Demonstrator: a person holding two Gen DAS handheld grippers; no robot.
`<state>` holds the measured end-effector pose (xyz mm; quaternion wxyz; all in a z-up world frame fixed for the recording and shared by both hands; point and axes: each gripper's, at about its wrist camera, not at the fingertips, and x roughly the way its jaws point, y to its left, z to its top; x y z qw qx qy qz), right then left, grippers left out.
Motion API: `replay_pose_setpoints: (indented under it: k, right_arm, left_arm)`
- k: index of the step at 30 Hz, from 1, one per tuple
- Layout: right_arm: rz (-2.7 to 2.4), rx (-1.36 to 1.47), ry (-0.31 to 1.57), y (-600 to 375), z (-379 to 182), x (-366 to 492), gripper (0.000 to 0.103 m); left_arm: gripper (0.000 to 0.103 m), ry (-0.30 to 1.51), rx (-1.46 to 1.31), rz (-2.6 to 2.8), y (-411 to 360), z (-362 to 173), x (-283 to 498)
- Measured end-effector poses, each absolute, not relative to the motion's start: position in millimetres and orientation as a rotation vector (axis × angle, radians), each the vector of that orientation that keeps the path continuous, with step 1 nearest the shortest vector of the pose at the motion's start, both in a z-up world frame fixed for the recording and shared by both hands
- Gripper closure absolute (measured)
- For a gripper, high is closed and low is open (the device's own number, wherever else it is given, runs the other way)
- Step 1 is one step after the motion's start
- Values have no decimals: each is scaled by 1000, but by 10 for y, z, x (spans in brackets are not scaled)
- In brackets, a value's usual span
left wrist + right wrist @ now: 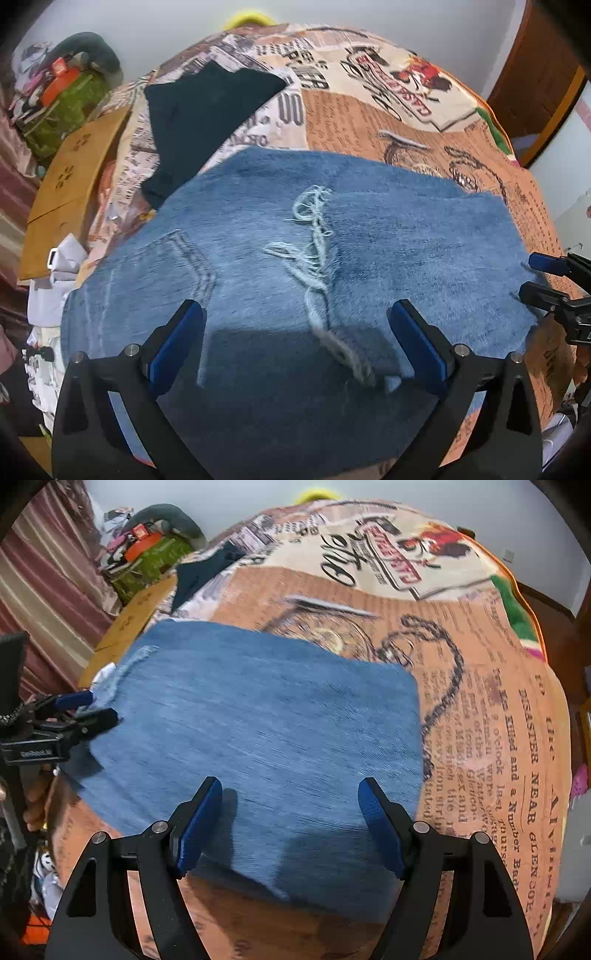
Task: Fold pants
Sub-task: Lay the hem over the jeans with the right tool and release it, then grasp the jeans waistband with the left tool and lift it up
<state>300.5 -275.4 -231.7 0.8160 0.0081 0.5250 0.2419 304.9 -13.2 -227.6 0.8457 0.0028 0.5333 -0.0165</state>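
Observation:
Blue denim pants (280,258) lie folded into a compact rectangle on a bed, with a frayed rip (314,243) and a back pocket facing up. They also show in the right wrist view (266,720). My left gripper (295,332) is open just above the near part of the denim; it also shows in the right wrist view (86,709) at the pants' left edge. My right gripper (291,805) is open above the near edge of the denim; it shows in the left wrist view (546,277) at the pants' right edge. Neither holds anything.
The bed has a newspaper-print cover (388,122). A dark folded garment (199,114) lies beyond the pants on the left. A wooden board (70,184) and cluttered bags (62,96) stand left of the bed. White cloth (55,280) lies at the left edge.

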Motion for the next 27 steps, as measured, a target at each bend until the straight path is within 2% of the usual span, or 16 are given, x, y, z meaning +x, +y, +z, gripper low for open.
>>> replay_pose_setpoints:
  k: [7, 15, 21, 27]
  right_arm:
    - [545, -38, 988, -2404, -1920, 2902, 30]
    - [611, -45, 872, -1931, -1596, 2850, 28]
    - [675, -46, 867, -1516, -1598, 2862, 28]
    - [726, -106, 932, -1059, -1804, 2795, 28]
  left_arm:
    - [0, 947, -93, 78, 332, -1836, 2735]
    - [0, 842, -175, 169, 1019, -1493, 2320]
    - [0, 867, -317, 237, 1619, -1661, 2026]
    - [0, 980, -517, 265, 2121, -2140, 1822]
